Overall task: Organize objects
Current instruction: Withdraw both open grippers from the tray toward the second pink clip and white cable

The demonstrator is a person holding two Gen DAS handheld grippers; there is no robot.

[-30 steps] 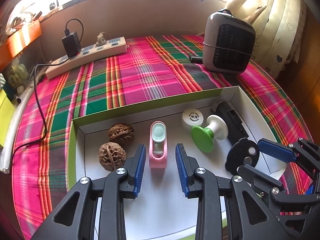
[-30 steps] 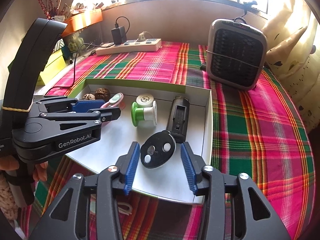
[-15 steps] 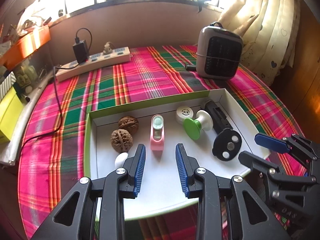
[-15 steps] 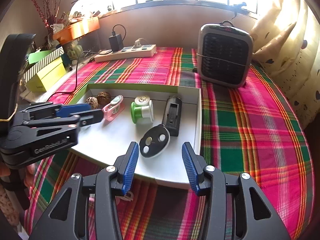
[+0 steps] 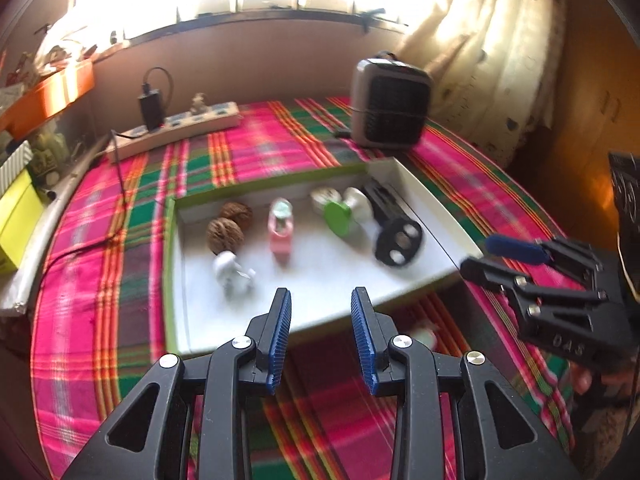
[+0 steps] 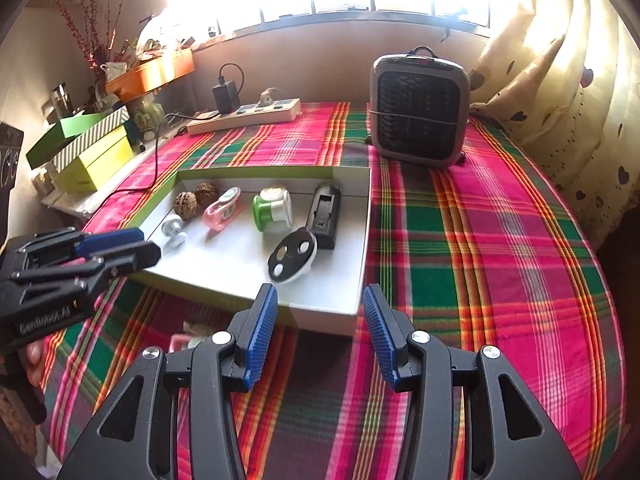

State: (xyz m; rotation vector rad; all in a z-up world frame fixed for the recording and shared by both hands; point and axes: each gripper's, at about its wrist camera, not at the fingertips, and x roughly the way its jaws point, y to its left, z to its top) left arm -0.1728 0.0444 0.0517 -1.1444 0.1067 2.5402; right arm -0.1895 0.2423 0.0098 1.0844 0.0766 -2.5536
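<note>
Starting nearest the cameras, the left gripper [image 5: 320,340] and the right gripper [image 6: 316,336] are both seen over the plaid cloth [image 6: 480,240] of the tabletop, short of the white tray [image 6: 352,216]; each pair of jaws stands partly open with nothing between the pads, the right pair somewhat wider. A small pink and white thing [image 6: 188,342] lies on the cloth under the tray's near edge, too hidden to be named.

Inside the tray, the black disc with pale spots [image 6: 292,256] lies closest, propped against the black block [image 6: 324,216]. It is judged light, stiff and smooth, so it would best be taken across its thin rim. The white knob [image 6: 173,232] looks small and likely to roll; its narrow stem would be the surer hold. The pink clip [image 6: 222,210] and the green-and-white spool [image 6: 272,210] appear to be hard plastic and light, and could be pinched across their flat sides. The two walnuts [image 6: 196,198] at the far left are rigid but round and ridged, and should be gripped across the middle without squeezing hard.

Beyond the tray stand the heater [image 6: 418,112] and the power strip [image 6: 244,114], with green boxes [image 6: 92,152] at the left.

"GenRobot.AI" can be read on the left gripper's body in the right wrist view. Print on the spool's cap is too small to be read.
</note>
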